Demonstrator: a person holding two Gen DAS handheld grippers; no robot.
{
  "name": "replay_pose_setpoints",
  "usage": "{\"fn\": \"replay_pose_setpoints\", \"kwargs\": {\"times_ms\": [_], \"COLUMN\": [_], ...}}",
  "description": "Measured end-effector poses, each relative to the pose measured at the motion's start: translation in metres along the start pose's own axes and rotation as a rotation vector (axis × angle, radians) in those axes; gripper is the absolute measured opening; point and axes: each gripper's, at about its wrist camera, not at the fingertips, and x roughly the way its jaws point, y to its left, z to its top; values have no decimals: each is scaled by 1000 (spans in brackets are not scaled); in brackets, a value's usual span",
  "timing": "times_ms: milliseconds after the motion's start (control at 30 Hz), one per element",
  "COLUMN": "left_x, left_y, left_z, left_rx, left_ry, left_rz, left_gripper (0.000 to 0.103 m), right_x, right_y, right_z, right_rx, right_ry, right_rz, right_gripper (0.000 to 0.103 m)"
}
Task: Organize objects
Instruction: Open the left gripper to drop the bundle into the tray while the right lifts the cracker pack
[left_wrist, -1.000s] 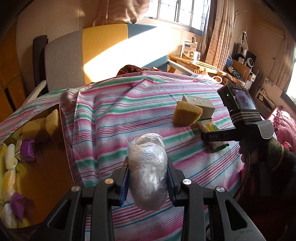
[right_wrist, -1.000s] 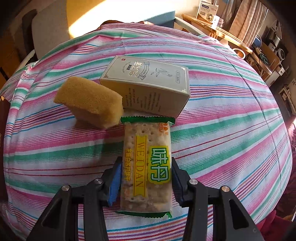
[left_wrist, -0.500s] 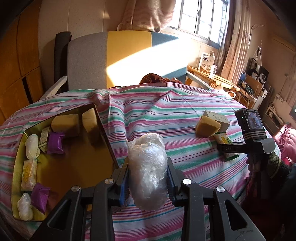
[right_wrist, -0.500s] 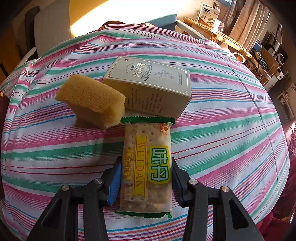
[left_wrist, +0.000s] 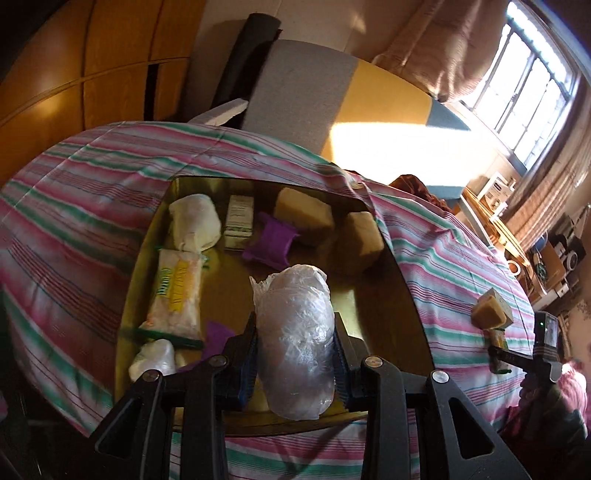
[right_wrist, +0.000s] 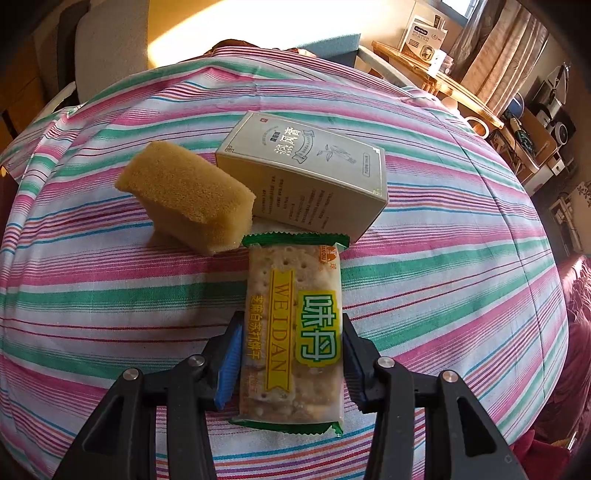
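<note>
— If the left gripper (left_wrist: 294, 354) lets go carelessly, could the plastic-wrapped bundle (left_wrist: 295, 339) it clamps over the tray (left_wrist: 400, 295) land on the purple pouch (left_wrist: 271, 242)?

— Likely; sponges (left_wrist: 304, 214), a cracker packet (left_wrist: 177, 295) and wrapped rolls (left_wrist: 194, 221) crowd it. The right gripper (right_wrist: 291, 354), pinching the WEIDAN cracker pack (right_wrist: 291, 332) on the striped cloth (right_wrist: 443, 277), risks nudging the sponge (right_wrist: 188, 199) and tea box (right_wrist: 306, 173).

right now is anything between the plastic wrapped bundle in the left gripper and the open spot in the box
Nothing visible does. The left gripper holds the plastic-wrapped bundle over the box, and the bare floor under it looks free. The purple packet and the sponges lie farther back, and the cracker pack lies off to the left.
</note>
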Motion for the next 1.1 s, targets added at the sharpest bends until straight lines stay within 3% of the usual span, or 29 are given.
{"fn": "replay_pose_setpoints", "kwargs": {"times_ms": [133,267,467,633,767,1100], "left_x": [13,35,87,110,98,32], "left_y": [19,14,9,21,23,17], "left_z": [9,26,46,48,42,23], "left_rx": [-62,-20,69,78,84,67], "left_ry": [45,82,164,199,172,4], "left_rz": [-10,8,83,193,197,217], "left_gripper": [35,35,37,40,50,50], "right_x": [-2,-2,-4,-5,-4,-7], "right_y": [2,3,4,4,4,11], "right_z": [-1,-1,-3,-2,-1,-5], "right_rx": [-6,-13,-16,-13,-12,-34], "right_ry": [-1,-3,-2,0,1,12], "right_rz": [-5,-9,-10,-6,-3,-19], "right_gripper": [47,47,47,47,47,47]}}
